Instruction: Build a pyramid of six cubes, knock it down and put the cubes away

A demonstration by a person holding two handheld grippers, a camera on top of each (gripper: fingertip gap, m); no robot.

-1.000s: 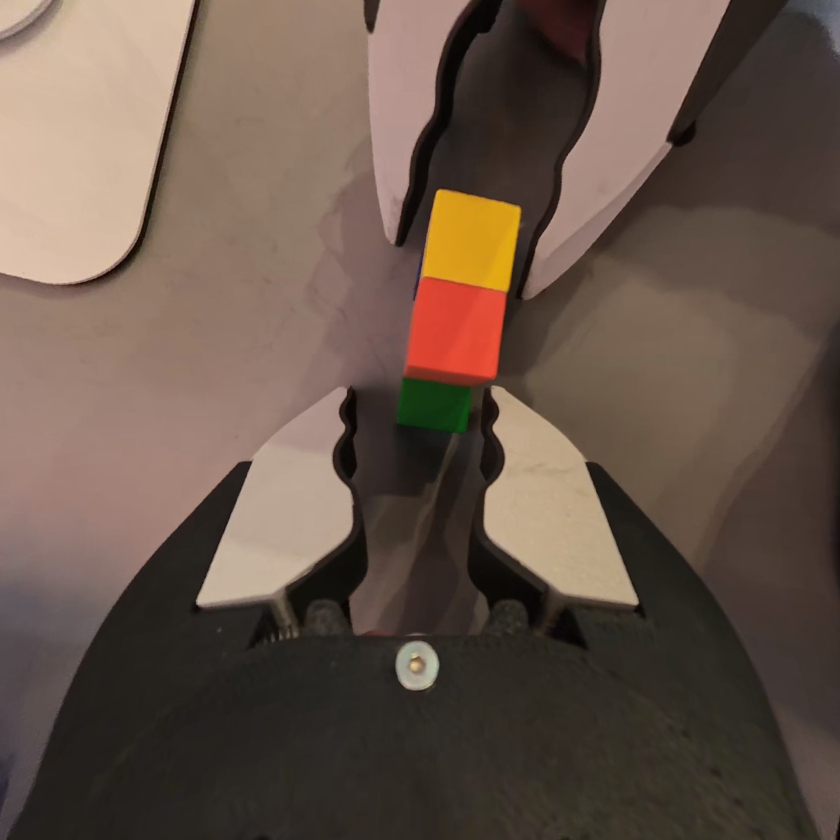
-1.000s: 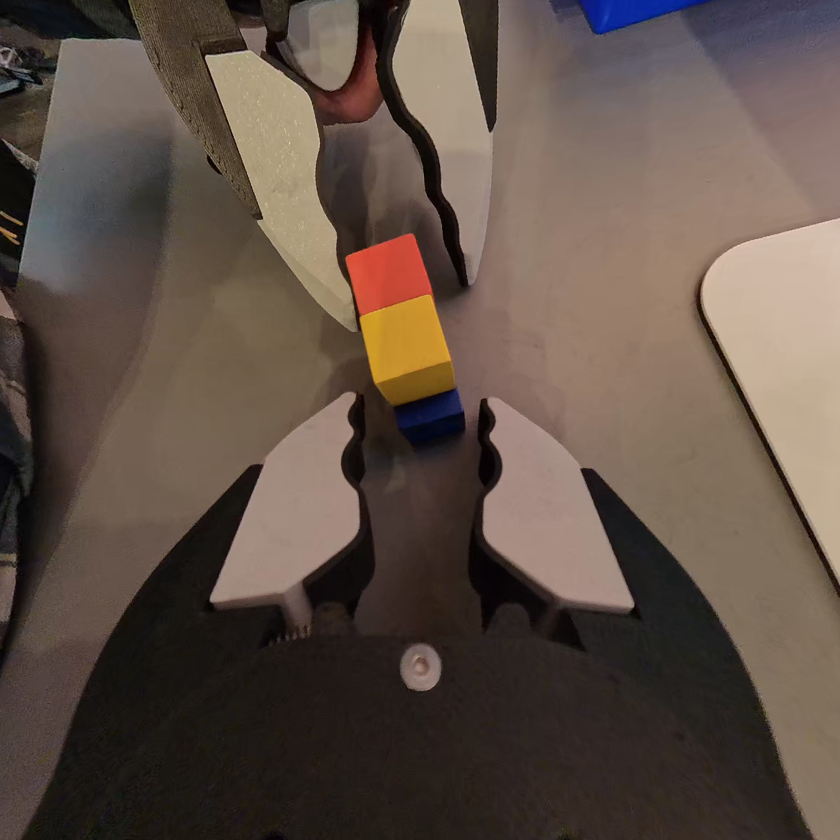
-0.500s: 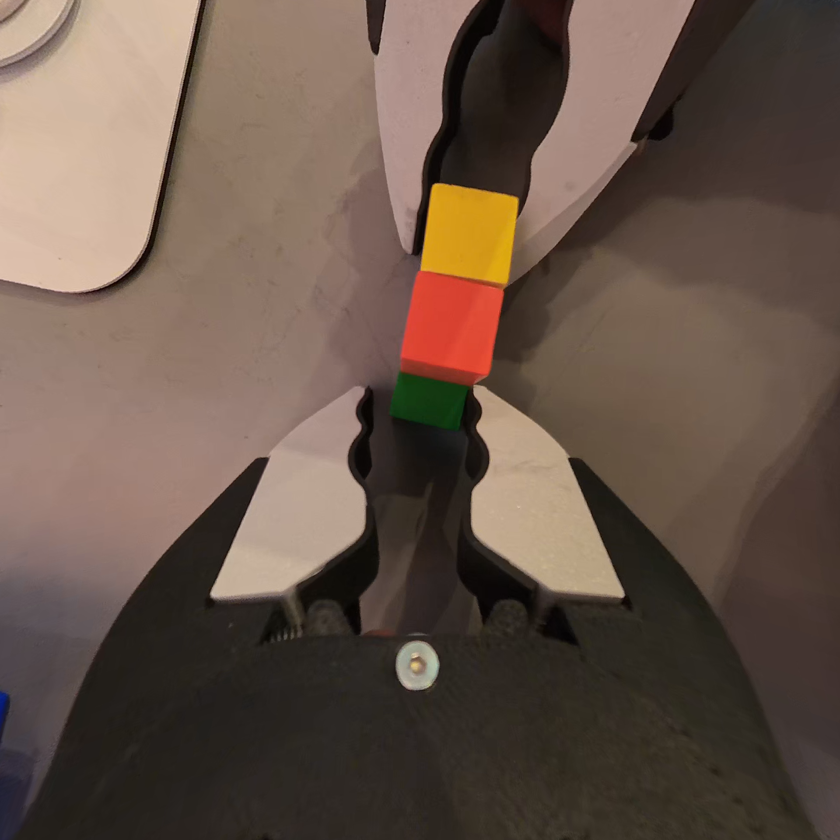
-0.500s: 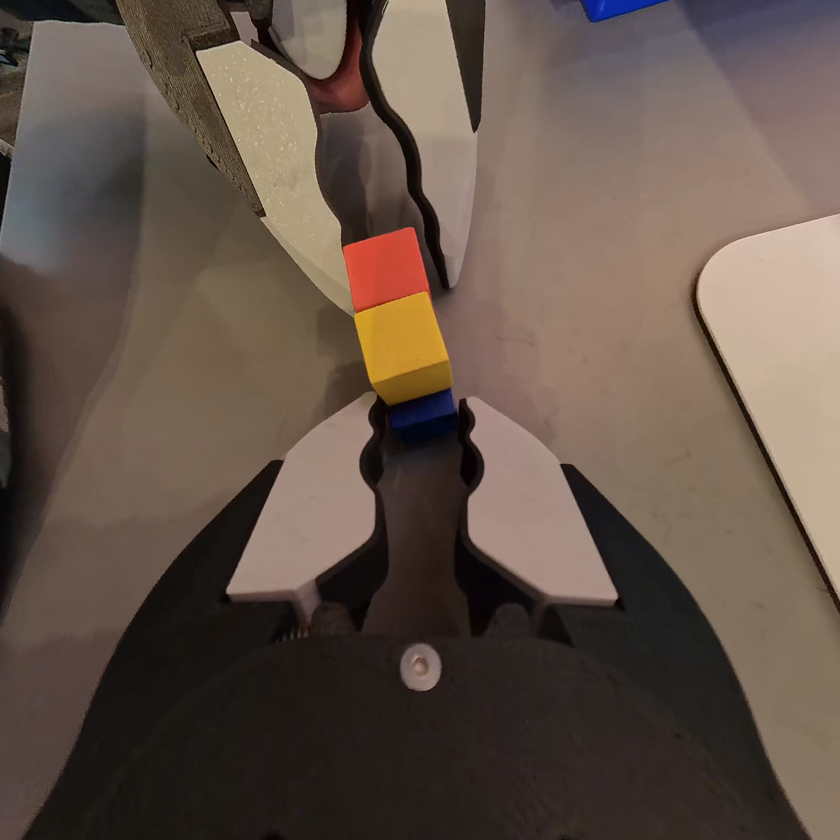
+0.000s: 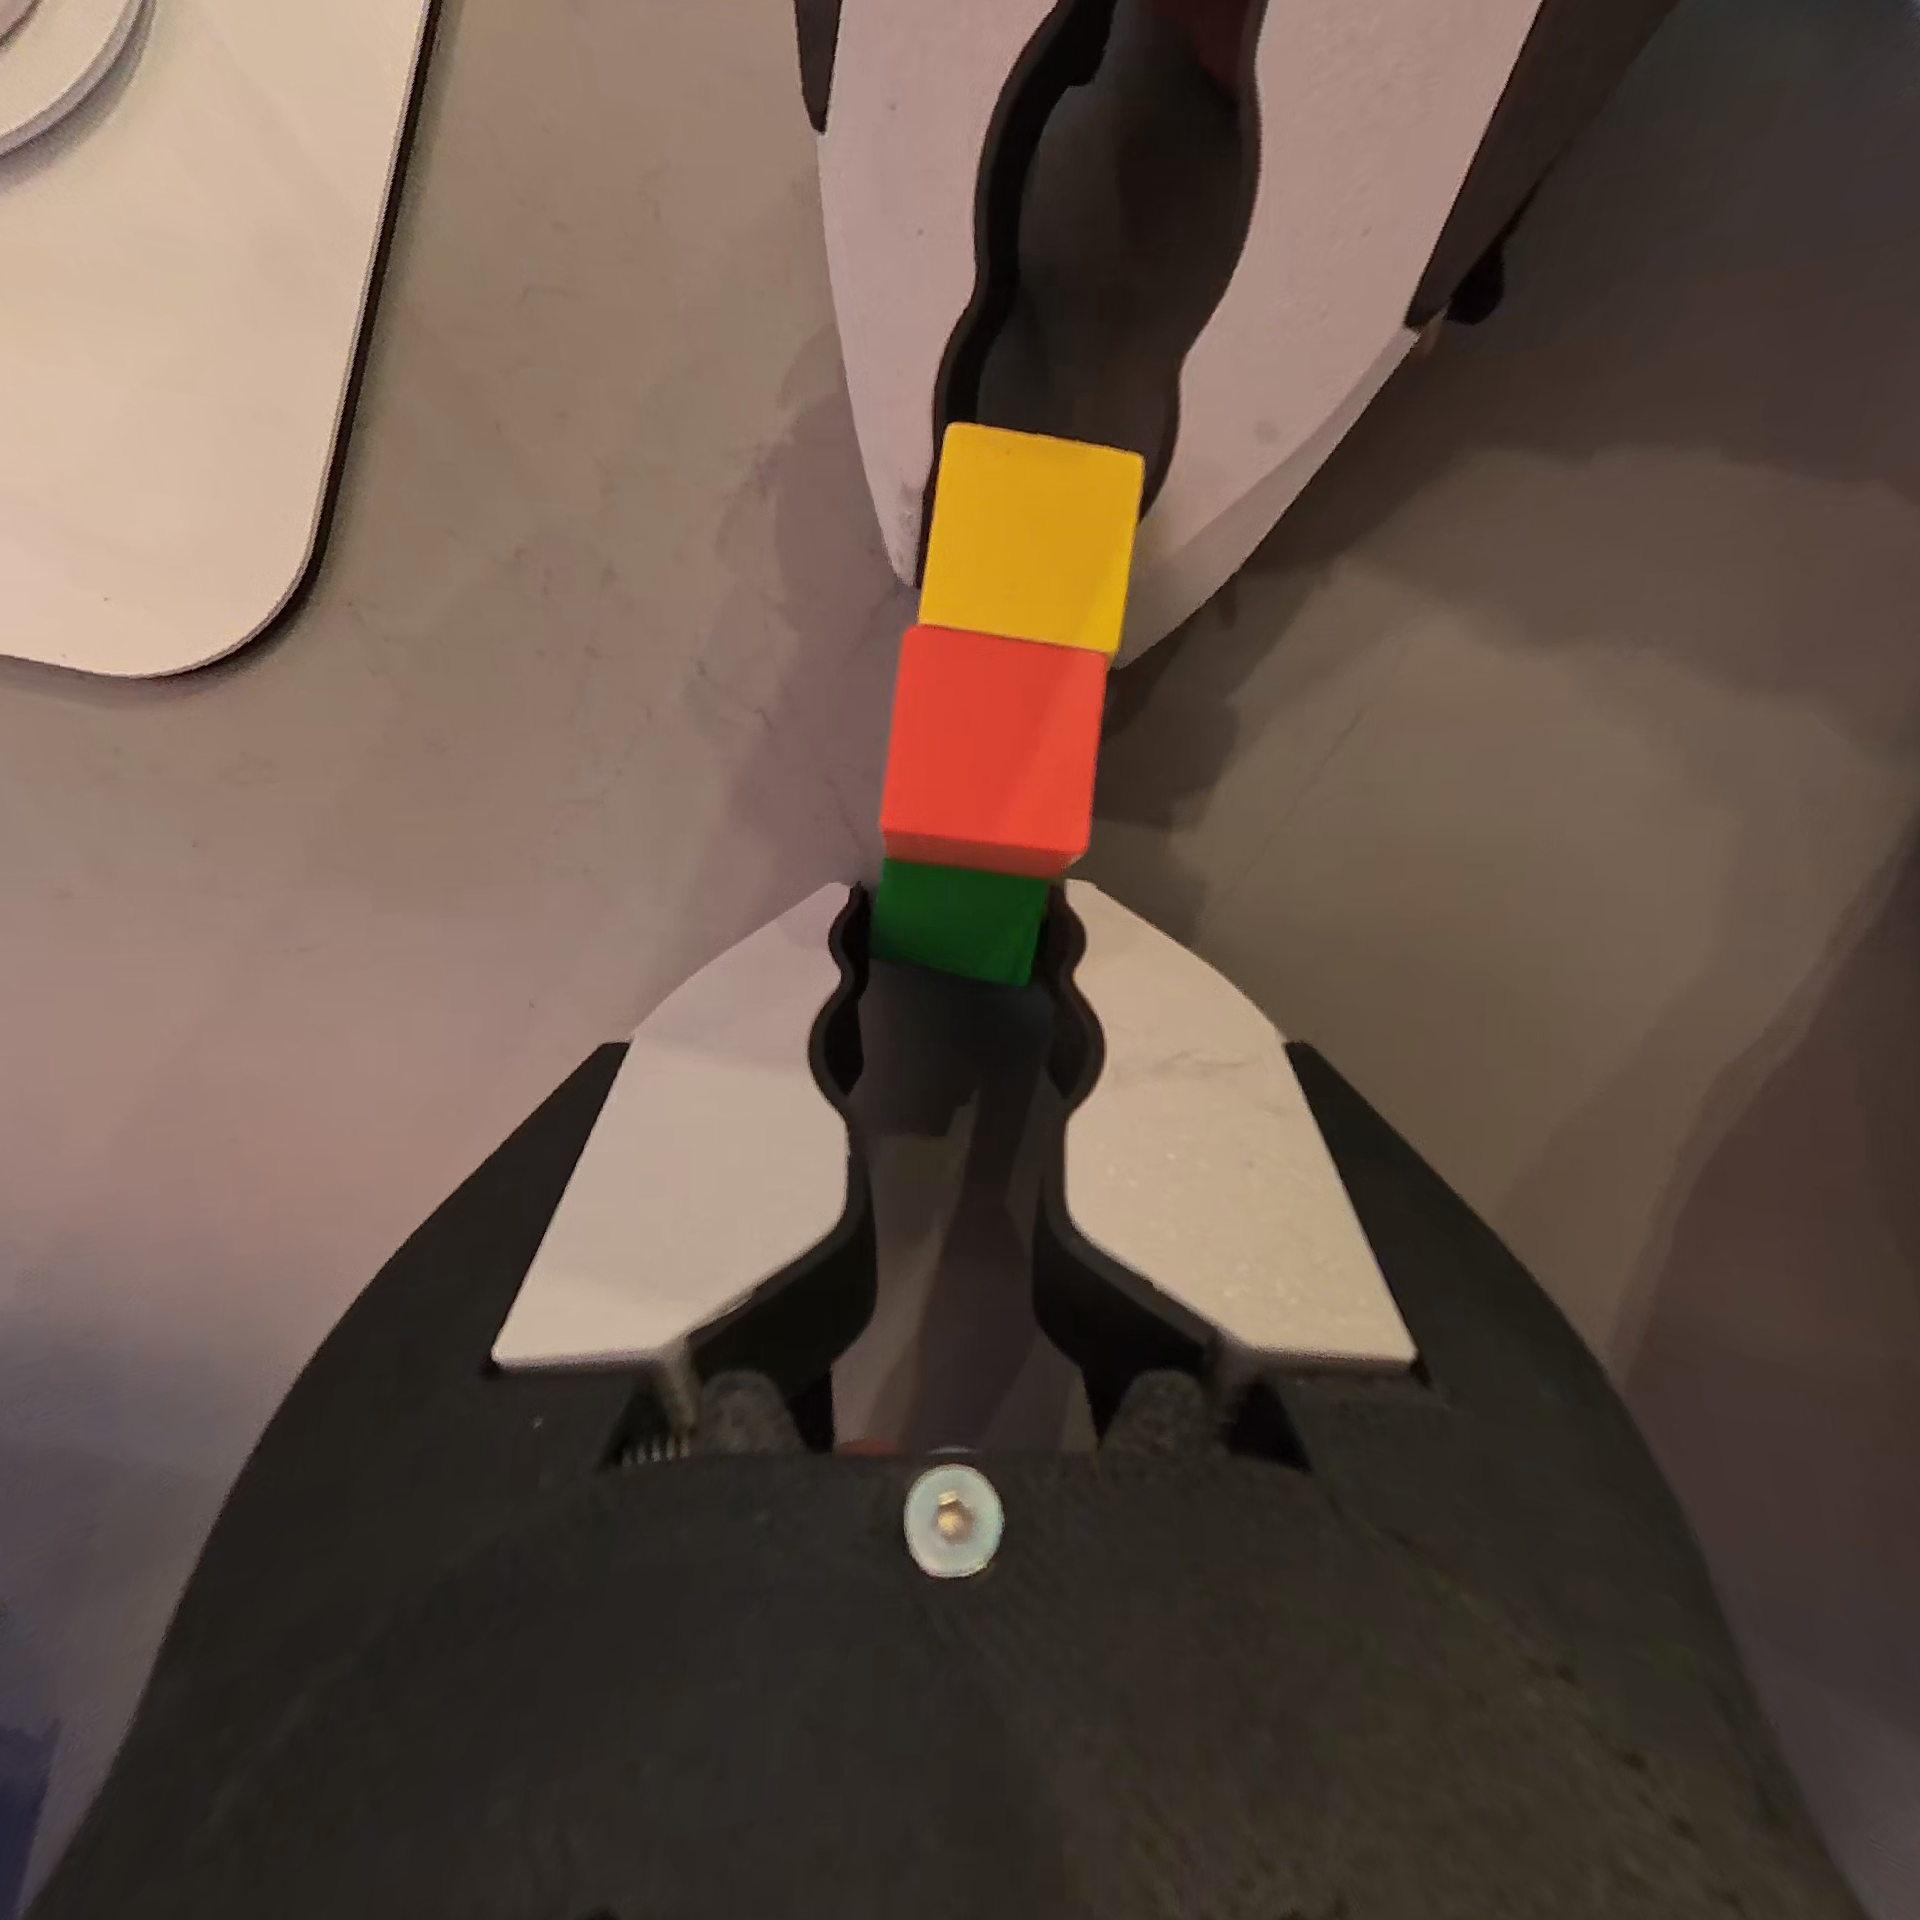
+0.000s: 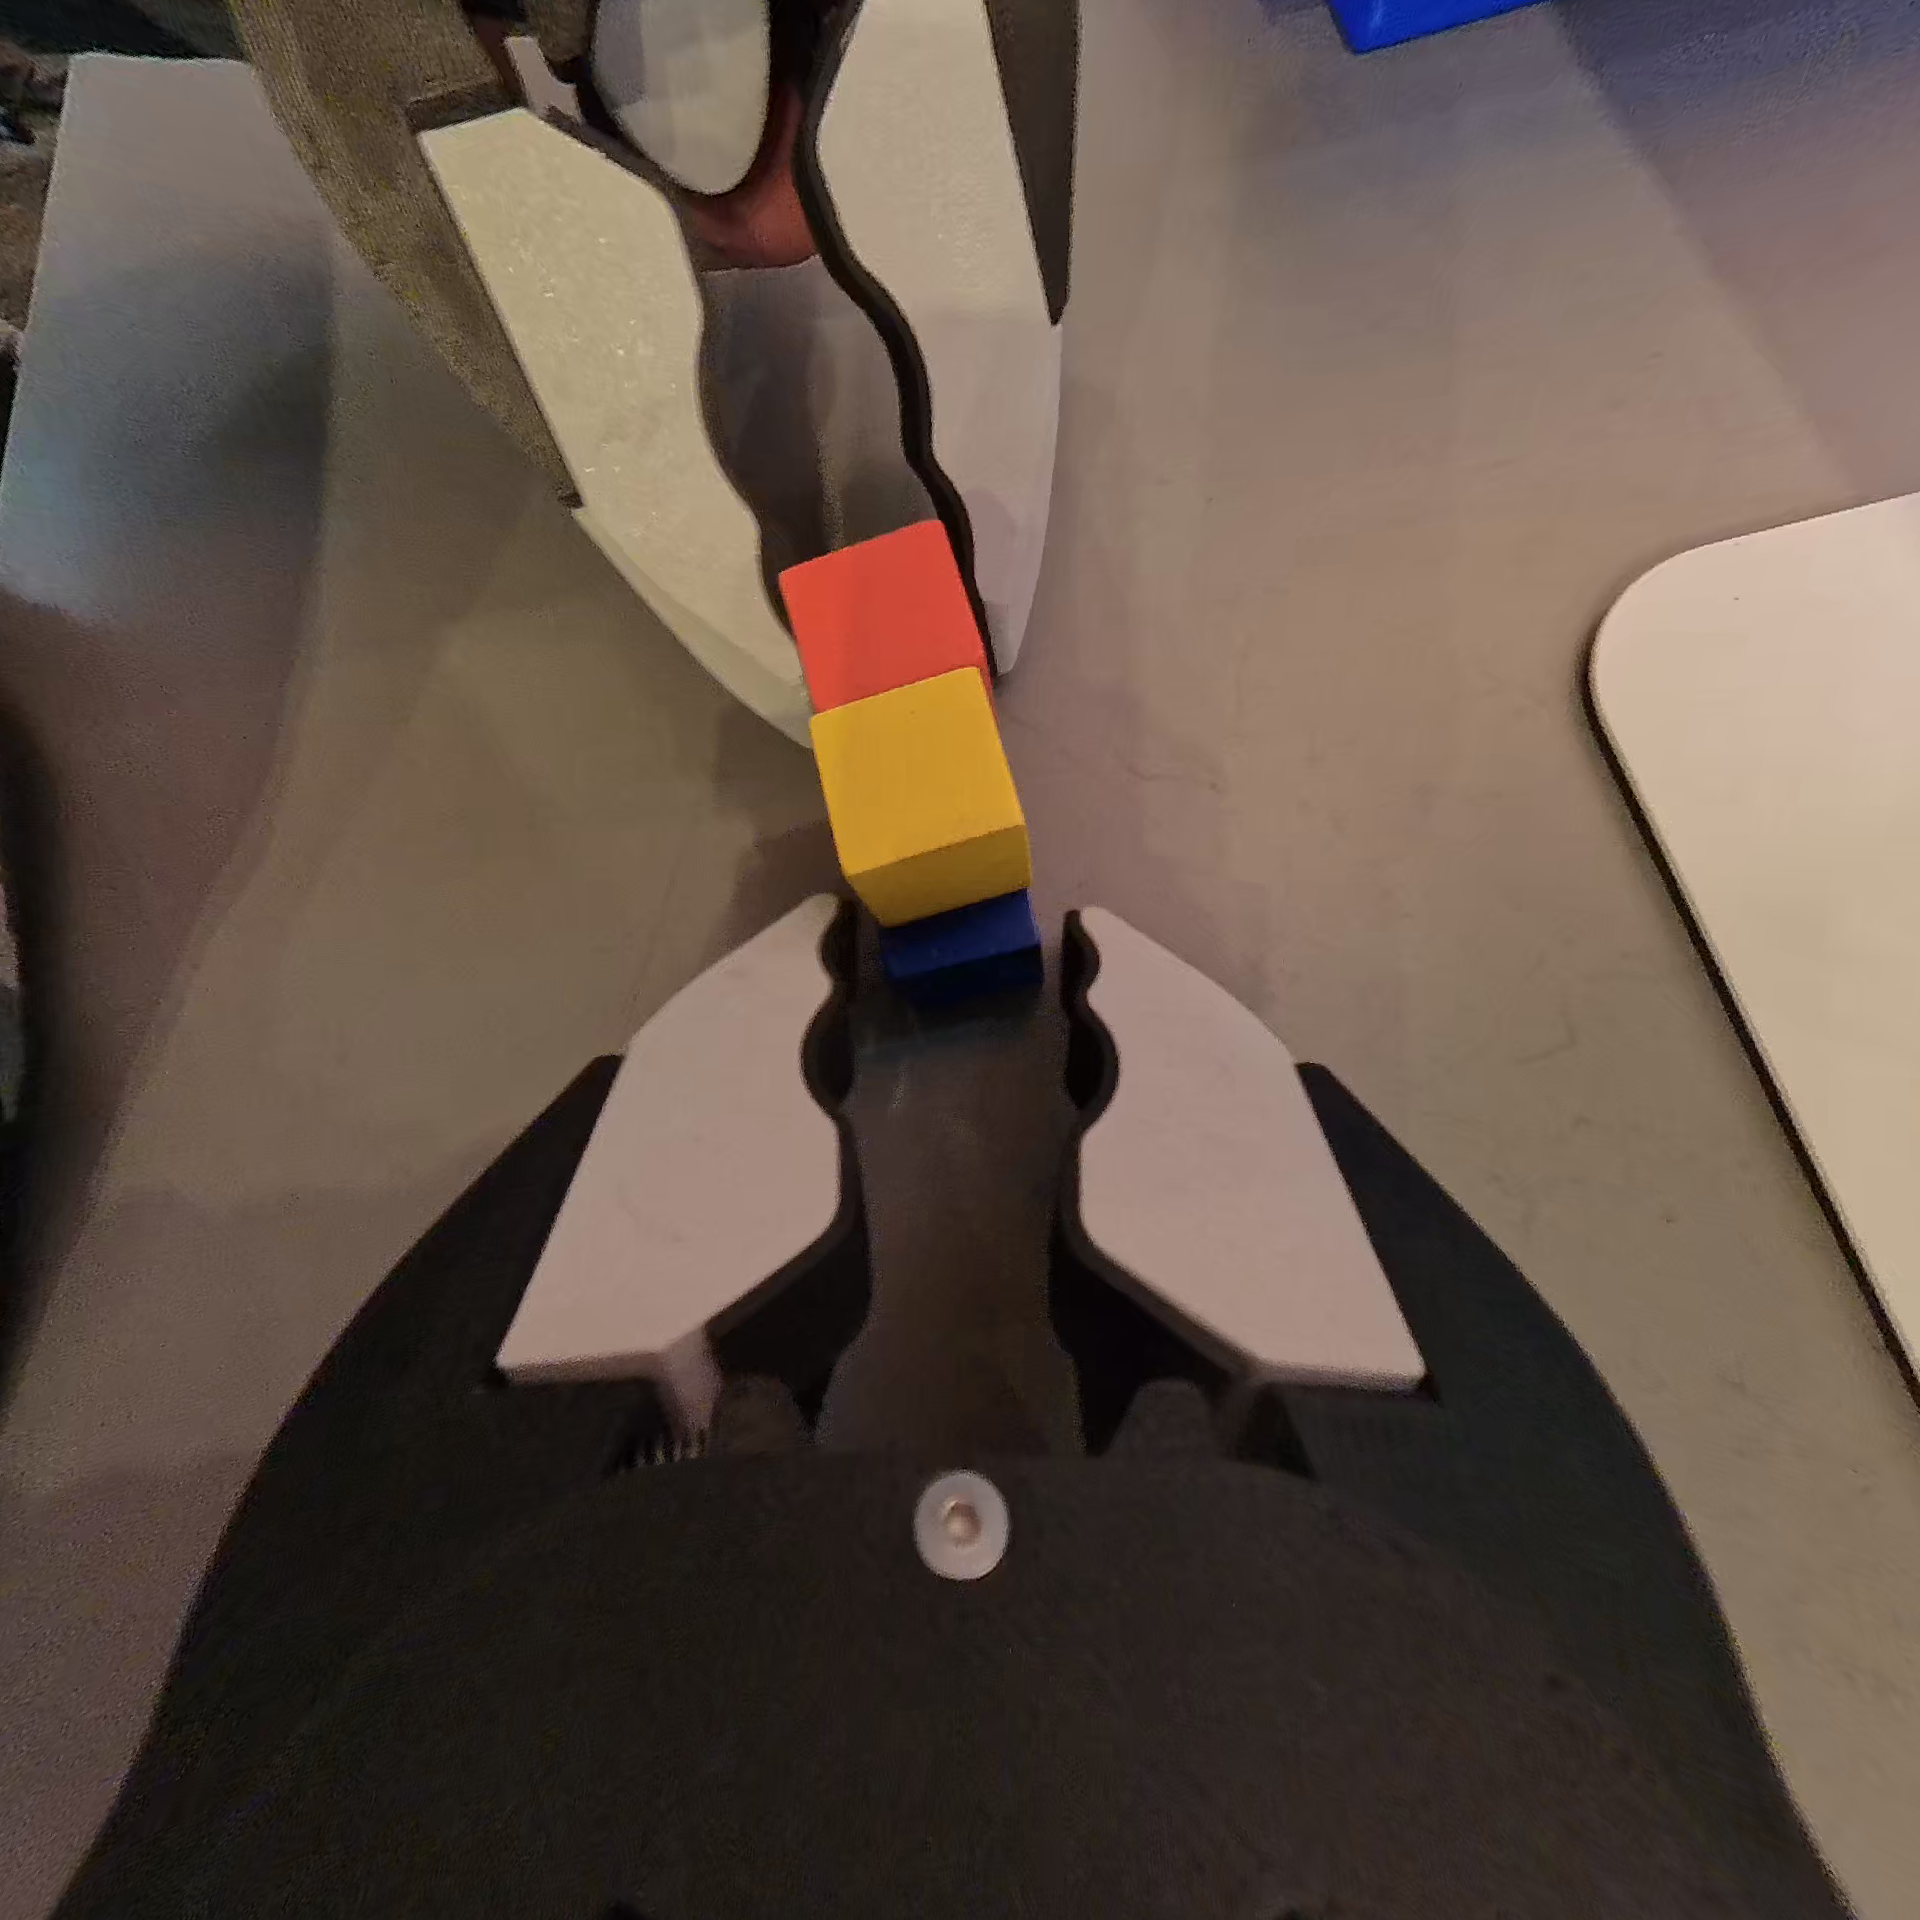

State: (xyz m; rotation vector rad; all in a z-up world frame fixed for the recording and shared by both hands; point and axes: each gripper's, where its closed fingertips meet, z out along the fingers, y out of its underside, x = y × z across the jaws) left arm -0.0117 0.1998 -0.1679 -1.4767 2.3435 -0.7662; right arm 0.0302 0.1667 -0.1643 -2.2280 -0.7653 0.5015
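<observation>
cube stack stands on grey table [image 5: 416, 935], running in a line between the two facing grippers: green cube [image 5: 956, 925], red cube [image 5: 992, 753], yellow cube [image 5: 1029, 540], blue cube [image 6: 961, 951] at the far end. left gripper [image 5: 956, 935] has narrowed since a second ago and clamps the green cube. right gripper [image 6: 956, 961] has eased open after pinching; gaps flank the blue cube. a blue bin [image 6: 1423, 21] corner shows, contents unseen.

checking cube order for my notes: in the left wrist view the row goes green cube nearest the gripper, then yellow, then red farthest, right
Not quite. The left wrist view shows the green cube nearest the left gripper, then the red cube, and the yellow cube farthest. Red and yellow are swapped in your order.
</observation>
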